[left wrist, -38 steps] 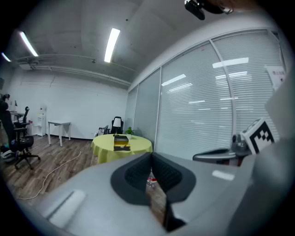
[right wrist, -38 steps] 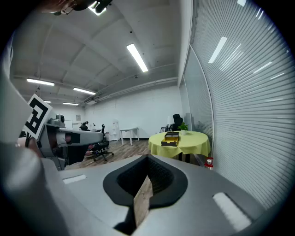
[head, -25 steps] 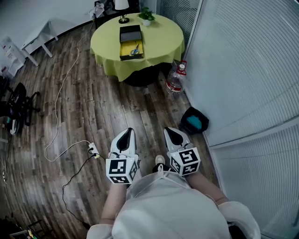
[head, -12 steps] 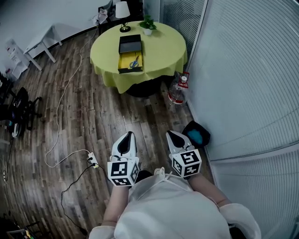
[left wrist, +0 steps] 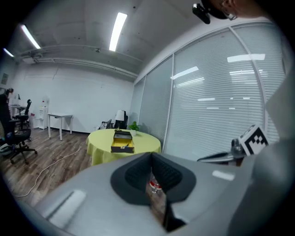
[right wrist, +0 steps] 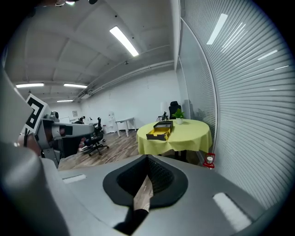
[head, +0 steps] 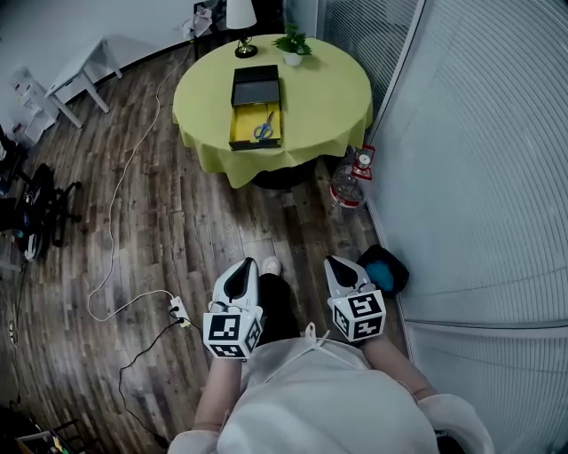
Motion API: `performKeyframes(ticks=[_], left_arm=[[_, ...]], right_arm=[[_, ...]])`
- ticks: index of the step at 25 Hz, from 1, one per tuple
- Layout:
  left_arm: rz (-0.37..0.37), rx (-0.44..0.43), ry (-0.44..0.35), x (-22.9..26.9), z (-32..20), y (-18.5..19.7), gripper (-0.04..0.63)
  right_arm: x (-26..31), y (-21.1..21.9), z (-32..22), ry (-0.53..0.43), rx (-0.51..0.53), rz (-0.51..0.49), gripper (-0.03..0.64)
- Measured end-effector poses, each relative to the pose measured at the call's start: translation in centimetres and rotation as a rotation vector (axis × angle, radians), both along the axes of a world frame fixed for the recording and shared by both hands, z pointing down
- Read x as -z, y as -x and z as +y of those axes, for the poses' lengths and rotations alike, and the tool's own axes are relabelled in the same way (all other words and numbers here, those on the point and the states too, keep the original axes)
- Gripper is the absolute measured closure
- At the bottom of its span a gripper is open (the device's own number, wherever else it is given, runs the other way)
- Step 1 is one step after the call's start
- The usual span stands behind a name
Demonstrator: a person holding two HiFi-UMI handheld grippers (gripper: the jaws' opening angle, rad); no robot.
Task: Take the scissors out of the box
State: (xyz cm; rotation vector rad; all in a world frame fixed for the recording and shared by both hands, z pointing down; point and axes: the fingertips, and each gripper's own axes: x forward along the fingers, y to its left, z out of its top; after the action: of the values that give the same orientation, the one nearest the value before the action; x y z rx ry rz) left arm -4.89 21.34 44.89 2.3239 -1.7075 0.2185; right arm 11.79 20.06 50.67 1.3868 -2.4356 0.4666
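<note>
Blue-handled scissors (head: 264, 127) lie in the yellow-lined tray of an open black box (head: 255, 137), which rests on a round table with a yellow-green cloth (head: 328, 97) at the far end of the room. The left gripper view shows the box (left wrist: 122, 141) far ahead; in the right gripper view the box (right wrist: 160, 130) is also distant. My left gripper (head: 240, 270) and right gripper (head: 343, 266) are held side by side close to the person's body, well short of the table. Both are shut with nothing in them.
A large water bottle (head: 349, 186) stands on the wood floor by the table's right side. A dark bag (head: 383, 270) lies by the blind-covered glass wall (head: 479, 160). A power strip and cables (head: 177, 310) run at the left. A lamp (head: 241, 18) and potted plant (head: 293, 43) stand at the table's back.
The person has walked forward: the table, bottle and bag sit closer and lower in the head view. Both grippers stay shut, side by side.
</note>
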Motion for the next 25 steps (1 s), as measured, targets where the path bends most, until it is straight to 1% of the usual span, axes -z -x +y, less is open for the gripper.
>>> performKeyframes(ticks=[2,4,8,10,11,17,19,21,23,25], left_arm=[[-0.001,-0.014,0.000,-0.6,-4.0,0.7,0.591],[0.012,-0.008,0.001,-0.7,-8.3,1.6,0.589],[0.096,0.050,-0.004,0.5,-17.2,5.7,0.589],[0.128,0.045,0.018,0.7,-21.9,7.6,0.590],[0.132,0.034,0.033,0.6,-24.2,8.3,0.591],[0.107,-0.045,0.093,-0.4,-35.5,11.2,0.589],[0.075,-0.073,0.135,-1.7,-38.0,11.4,0.589],[0.042,-0.084,0.193,-3.5,-40.0,11.5,0.590],[0.035,-0.085,0.250,-5.3,-41.7,11.5,0.590],[0.027,-0.091,0.288,-6.9,-43.6,11.5,0.590]], right_arm=[[-0.4,0.8,-3.5,0.000,-0.009,0.012,0.618],[-0.8,1.5,-7.3,0.012,-0.027,0.023,0.618],[-0.3,3.9,-15.1,0.026,-0.036,0.054,0.618],[0.3,5.2,-19.3,0.021,-0.044,0.074,0.618],[0.5,5.7,-21.3,0.018,-0.052,0.075,0.618],[1.4,9.6,-32.2,-0.006,-0.081,0.090,0.618],[1.2,10.8,-34.6,0.002,-0.087,0.094,0.618],[0.8,11.6,-36.4,0.016,-0.093,0.093,0.618],[0.2,12.0,-38.2,0.035,-0.096,0.094,0.618],[-0.7,12.2,-40.2,0.058,-0.096,0.099,0.618]])
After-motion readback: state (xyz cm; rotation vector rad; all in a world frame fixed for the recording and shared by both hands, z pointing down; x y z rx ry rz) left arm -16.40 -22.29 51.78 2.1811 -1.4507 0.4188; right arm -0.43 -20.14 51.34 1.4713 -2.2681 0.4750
